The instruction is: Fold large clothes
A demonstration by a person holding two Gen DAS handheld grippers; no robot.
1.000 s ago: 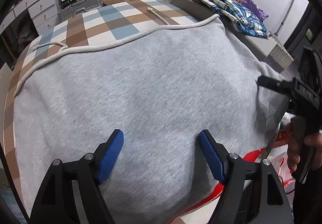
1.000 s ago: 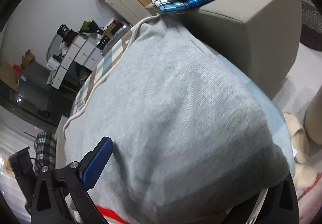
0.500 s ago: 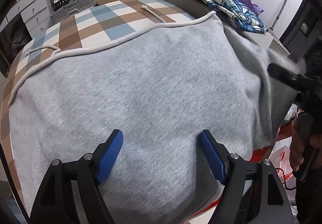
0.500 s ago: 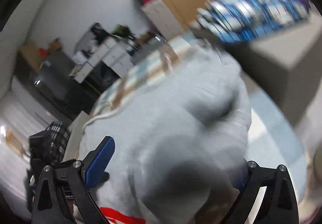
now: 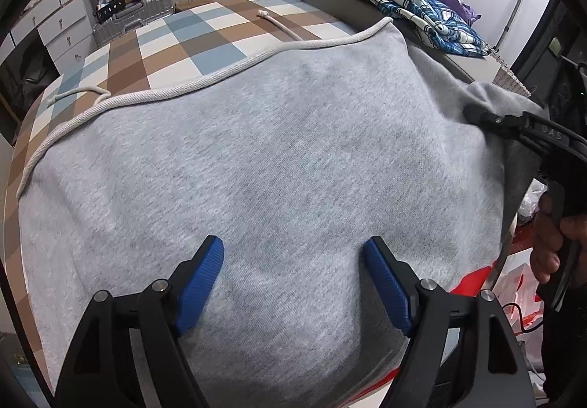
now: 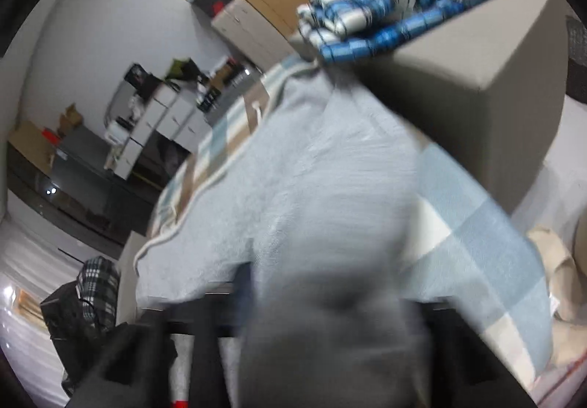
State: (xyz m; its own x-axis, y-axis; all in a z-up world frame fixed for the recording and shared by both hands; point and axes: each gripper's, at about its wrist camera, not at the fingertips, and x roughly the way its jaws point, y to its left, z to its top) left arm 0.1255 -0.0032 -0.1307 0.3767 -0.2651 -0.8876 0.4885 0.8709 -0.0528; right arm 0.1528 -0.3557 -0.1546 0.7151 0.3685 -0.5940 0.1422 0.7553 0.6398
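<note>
A large grey garment (image 5: 256, 158) lies spread over a checked bed (image 5: 176, 41), with a white cord (image 5: 205, 81) along its far edge. My left gripper (image 5: 293, 272) is open and empty, just above the garment's near part. My right gripper (image 5: 473, 113) is at the garment's right edge and is shut on a bunch of the grey cloth, lifting it. In the blurred right wrist view the gripper (image 6: 330, 301) is hidden by the held grey cloth (image 6: 330, 210), which fills the middle.
A folded blue plaid cloth (image 5: 414, 12) lies on a grey box (image 5: 473, 63) to the right of the bed. Drawers (image 5: 62, 23) and a suitcase stand at the far left. Red and white bags (image 5: 513, 294) lie on the floor at the right.
My right gripper has closed on the garment's right edge and raised it, bunching the cloth. The left gripper has stayed open over the near part.
</note>
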